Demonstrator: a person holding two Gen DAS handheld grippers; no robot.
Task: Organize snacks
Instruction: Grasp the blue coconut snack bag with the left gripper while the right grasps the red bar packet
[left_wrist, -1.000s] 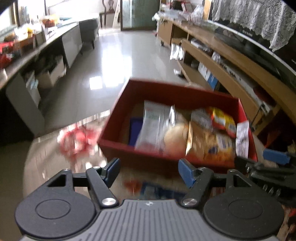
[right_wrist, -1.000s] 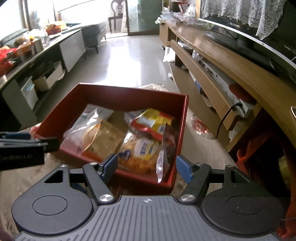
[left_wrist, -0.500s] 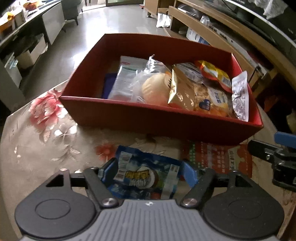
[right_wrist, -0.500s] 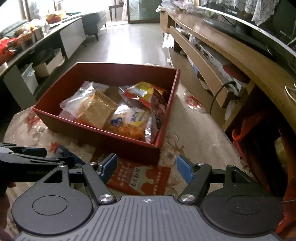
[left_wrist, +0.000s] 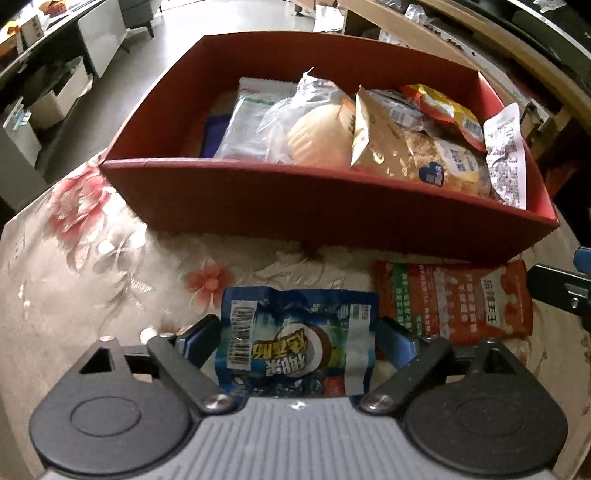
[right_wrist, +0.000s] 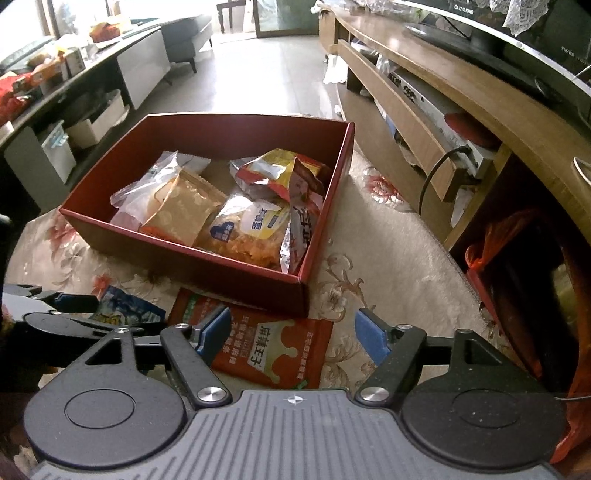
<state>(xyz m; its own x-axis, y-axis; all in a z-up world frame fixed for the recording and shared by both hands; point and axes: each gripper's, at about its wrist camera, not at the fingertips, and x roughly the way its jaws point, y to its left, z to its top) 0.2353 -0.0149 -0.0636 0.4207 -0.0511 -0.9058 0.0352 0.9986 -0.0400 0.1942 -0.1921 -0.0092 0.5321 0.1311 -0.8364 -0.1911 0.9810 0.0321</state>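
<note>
**Two flat packets lay short of the box, a claw over each**

The blue snack packet (left_wrist: 295, 343) lay flat on the flowered tablecloth (left_wrist: 92, 258), just in front of the red box (left_wrist: 325, 206). It looked light, soft and crinkly, a glossy film pouch that would likely slip and buckle under pressure. The best hold seemed to be across its two long side edges, pinching the body rather than the thin sealed end. The left gripper (left_wrist: 295, 339) straddled it, jaws opening, one pad on either side and neither visibly pressing on the film, so nothing was held.

Just beside it, to the right, lay the orange snack packet (right_wrist: 273, 350), equally flat and limp, its far edge touching or tucked under the box's near wall. The right gripper (right_wrist: 293, 334) hung over it, jaws opening and empty; one blue pad sat above the packet's left part, the other beyond its right edge.

The box already held several bags, crowded toward its right side, with freer floor at the left. Its near wall stood between both packets and the inside, so each would probably need lifting clear over the rim. The two grippers were close together, and might crowd one another.
</note>
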